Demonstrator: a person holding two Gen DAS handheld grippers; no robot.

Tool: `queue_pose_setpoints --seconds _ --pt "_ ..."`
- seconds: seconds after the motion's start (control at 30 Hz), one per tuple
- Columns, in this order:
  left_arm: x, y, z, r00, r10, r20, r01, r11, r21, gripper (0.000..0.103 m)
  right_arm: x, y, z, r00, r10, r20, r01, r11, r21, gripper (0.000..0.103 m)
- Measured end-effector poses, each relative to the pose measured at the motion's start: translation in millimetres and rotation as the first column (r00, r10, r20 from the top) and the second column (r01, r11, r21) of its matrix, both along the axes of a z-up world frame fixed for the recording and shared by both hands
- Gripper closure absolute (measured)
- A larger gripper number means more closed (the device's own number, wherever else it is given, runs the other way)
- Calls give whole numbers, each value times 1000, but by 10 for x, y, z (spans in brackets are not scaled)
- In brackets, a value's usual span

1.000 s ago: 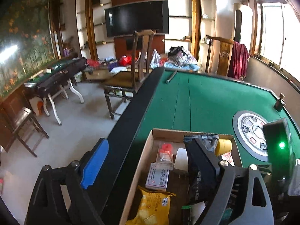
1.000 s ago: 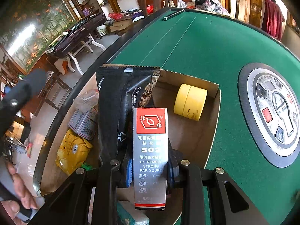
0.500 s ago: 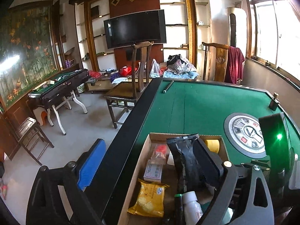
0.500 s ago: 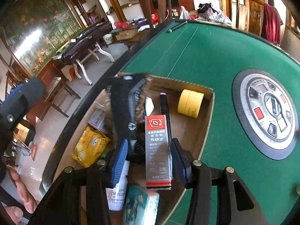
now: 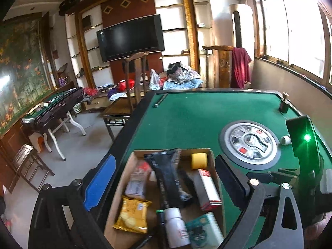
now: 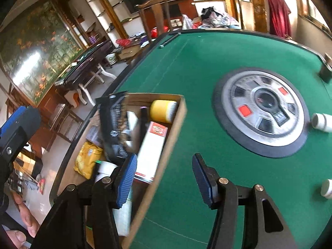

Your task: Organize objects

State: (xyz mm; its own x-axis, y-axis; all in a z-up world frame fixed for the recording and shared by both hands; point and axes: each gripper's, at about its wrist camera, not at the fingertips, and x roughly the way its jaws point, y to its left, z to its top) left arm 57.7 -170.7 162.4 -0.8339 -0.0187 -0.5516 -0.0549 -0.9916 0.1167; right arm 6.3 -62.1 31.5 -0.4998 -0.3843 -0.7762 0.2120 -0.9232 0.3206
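Two grippers hang above a green felt worktop (image 6: 207,62). A cardboard box (image 5: 215,178) sits at the worktop's left edge, filled with a black pouch (image 5: 168,178), a yellow tape roll (image 5: 199,160), a white glue box with a red end (image 6: 151,145), a yellow snack packet (image 5: 131,213), a white bottle (image 5: 176,226) and a teal packet (image 5: 204,230). The right gripper (image 6: 164,178) is opening, nothing between its fingers; its left finger (image 6: 126,178) is over the box, the other over bare felt. The left gripper (image 5: 164,184) stands wide and empty, straddling the box. Two white bottles (image 6: 321,121) lie on the felt near the round centre panel (image 6: 259,112).
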Motion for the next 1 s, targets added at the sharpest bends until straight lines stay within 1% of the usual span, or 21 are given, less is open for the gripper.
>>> queue_pose_setpoints --seconds 0.2,0.4,0.6,0.7,0.77,0.83,0.87,1.0 --pt "-37 291 -72 998 -49 31 49 999 -11 7 -12 468 -46 998 -70 10 70 997 -18 41" --pt "-79 540 -175 994 -91 61 93 995 -30 7 -45 1047 -82 986 -168 16 169 985 -29 39" --pt "-164 747 -283 987 -124 104 127 992 -27 7 -123 1684 -114 960 -278 14 278 960 -42 39" --pt "-179 832 -343 981 -144 128 147 989 -14 7 -190 2039 -90 938 -347 -12 346 937 -49 39" --pt "-186 874 -386 977 -159 142 161 987 -4 7 -286 2280 -61 918 -394 -42 393 919 -41 38" --pt "-190 908 -429 974 -167 154 169 986 1 7 -442 2489 -40 908 -414 -65 414 910 -18 35" --pt "-193 930 -461 971 -175 165 176 984 7 7 -517 2549 -42 907 -416 -68 417 909 1 34" --pt "-223 980 -537 961 -196 195 194 981 31 7 -913 2697 -134 919 -391 -41 393 914 103 33"
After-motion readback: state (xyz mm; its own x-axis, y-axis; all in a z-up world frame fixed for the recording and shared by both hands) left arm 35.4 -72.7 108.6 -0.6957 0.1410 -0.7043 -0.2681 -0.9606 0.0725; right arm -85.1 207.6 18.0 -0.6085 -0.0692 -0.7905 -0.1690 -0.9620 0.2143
